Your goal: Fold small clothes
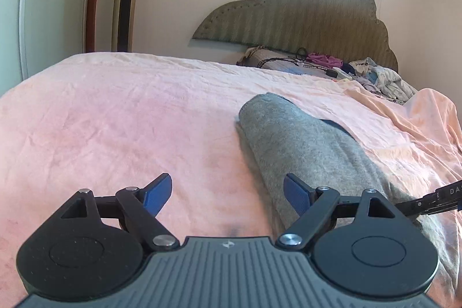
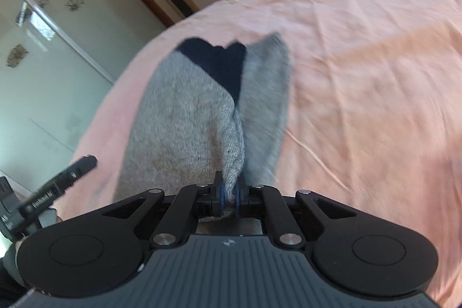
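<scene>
A grey knit sock (image 1: 303, 146) with a dark navy patch lies lengthwise on the pink bedsheet (image 1: 115, 120). My left gripper (image 1: 228, 194) stands open just above the sheet, with the sock's near end beside its right finger and nothing between the pads. In the right wrist view the same grey sock (image 2: 184, 117) shows its navy heel and toe at the far end. My right gripper (image 2: 229, 197) is shut on the sock's near end, and the fabric bunches between the blue pads. A second grey layer hangs to the right of the pinch.
A heap of mixed clothes (image 1: 378, 80) lies by the padded headboard (image 1: 303, 16), with cables and a pillow (image 1: 268, 59) next to it. A gold tower fan (image 1: 127, 2) stands by the wall. The left gripper's body (image 2: 55, 192) shows at the right view's left edge.
</scene>
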Demonstrator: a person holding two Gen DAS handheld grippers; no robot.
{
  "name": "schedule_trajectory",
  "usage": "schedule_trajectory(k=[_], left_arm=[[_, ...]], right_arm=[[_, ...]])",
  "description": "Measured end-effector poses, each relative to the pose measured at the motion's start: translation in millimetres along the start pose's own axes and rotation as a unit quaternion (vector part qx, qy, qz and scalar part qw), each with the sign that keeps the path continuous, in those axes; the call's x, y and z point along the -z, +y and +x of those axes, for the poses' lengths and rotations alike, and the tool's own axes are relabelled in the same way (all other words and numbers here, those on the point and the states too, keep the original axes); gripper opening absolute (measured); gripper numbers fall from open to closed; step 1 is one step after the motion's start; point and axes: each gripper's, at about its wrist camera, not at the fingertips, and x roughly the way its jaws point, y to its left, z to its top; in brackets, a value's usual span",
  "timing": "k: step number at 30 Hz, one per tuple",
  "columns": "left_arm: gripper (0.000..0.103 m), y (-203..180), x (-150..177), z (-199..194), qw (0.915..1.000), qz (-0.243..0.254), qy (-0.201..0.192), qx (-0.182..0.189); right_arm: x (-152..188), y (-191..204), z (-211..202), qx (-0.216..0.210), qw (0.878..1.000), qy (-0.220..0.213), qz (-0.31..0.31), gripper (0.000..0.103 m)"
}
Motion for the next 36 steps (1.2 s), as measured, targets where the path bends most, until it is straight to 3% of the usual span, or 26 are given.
schedule_trajectory(k=[2, 4, 5, 6, 10, 12, 16, 18, 20, 22, 25, 26, 27, 28, 29, 30, 32, 33, 36], left_arm=[[0.085, -3.6, -3.6, 3.3, 0.9999, 0.004, 0.005, 0.009], [0.085, -8.3, -9.3, 2.2, 0.9998, 0.014, -0.005, 0.017], [0.085, -11.1, -11.6, 1.2, 0.9995, 0.019, -0.011, 0.020], [0.085, -14.7, -13.6, 1.3, 0.9992, 0.027, -0.016, 0.024], [0.085, -28.6, -15.7, 5.1, 0.9984, 0.049, -0.008, 0.029], [0.085, -33.3, -12.0, 5.5, 0.9979, 0.057, 0.002, 0.031], [0.085, -41.0, -5.6, 7.1, 0.9957, 0.084, 0.020, 0.032], [0.085, -40.7, -6.1, 6.3, 0.9947, 0.096, 0.020, 0.031], [0.085, -36.2, -7.7, 4.7, 0.9945, 0.098, 0.015, 0.036], [0.093, -28.3, -12.7, 12.9, 0.9954, 0.077, 0.020, 0.053], [0.093, -18.0, -30.2, 43.3, 0.9923, 0.021, 0.037, 0.116], [0.093, -12.8, -37.5, 59.4, 0.9904, -0.006, 0.049, 0.129], [0.093, -6.2, -44.8, 76.1, 0.9884, -0.040, 0.065, 0.131], [0.093, 2.5, -51.0, 94.0, 0.9829, -0.080, 0.088, 0.141], [0.093, 14.3, -55.2, 115.1, 0.9708, -0.133, 0.120, 0.159], [0.093, 25.9, -55.9, 134.2, 0.9549, -0.192, 0.151, 0.169], [0.092, 42.3, -50.0, 166.9, 0.9154, -0.285, 0.193, 0.209], [0.092, 46.1, -49.1, 176.0, 0.9044, -0.306, 0.191, 0.228], [0.092, 45.2, -52.4, 195.4, 0.8900, -0.331, 0.197, 0.244]], right_arm=[[4.3, -9.7, -6.1, -0.018, 0.999, -0.009, 0.034, 0.020], [-6.2, -3.5, -17.4, -0.026, 0.999, -0.038, 0.026, 0.050], [-16.0, 0.4, -24.0, -0.027, 0.997, -0.068, 0.018, 0.084], [-27.3, 3.5, -28.1, -0.031, 0.994, -0.100, 0.012, 0.092], [-88.1, 2.5, 5.3, -0.045, 0.994, -0.097, 0.013, 0.081], [-112.4, 0.3, 36.8, -0.036, 0.997, -0.072, 0.011, 0.064], [-137.7, -1.1, 97.7, -0.008, 1.000, -0.023, 0.014, 0.059], [-136.0, 0.6, 117.4, -0.017, 1.000, 0.006, 0.010, 0.015], [-131.6, 8.2, 105.9, -0.003, 1.000, -0.016, -0.027, 0.015], [-128.7, -3.8, 84.9, 0.000, 0.999, -0.045, -0.025, 0.014], [-115.9, -28.7, 91.0, 0.034, 0.999, -0.029, -0.015, 0.015], [-111.9, -30.8, 88.0, 0.025, 0.999, -0.042, -0.011, 0.018], [-110.5, -33.9, 82.1, 0.008, 0.999, -0.053, 0.010, 0.038], [-110.8, -36.5, 75.1, -0.001, 0.997, -0.064, 0.030, 0.053], [-110.9, -40.7, 65.5, -0.010, 0.995, -0.088, 0.045, 0.081], [-111.8, -46.2, 55.9, -0.010, 0.991, -0.117, 0.056, 0.090], [-120.2, -54.9, 58.3, -0.008, 0.993, -0.095, 0.071, 0.083], [-123.9, -59.0, 66.3, -0.009, 0.995, -0.068, 0.077, 0.078], [-125.1, -61.4, 86.5, -0.008, 0.997, -0.037, 0.073, 0.075]])
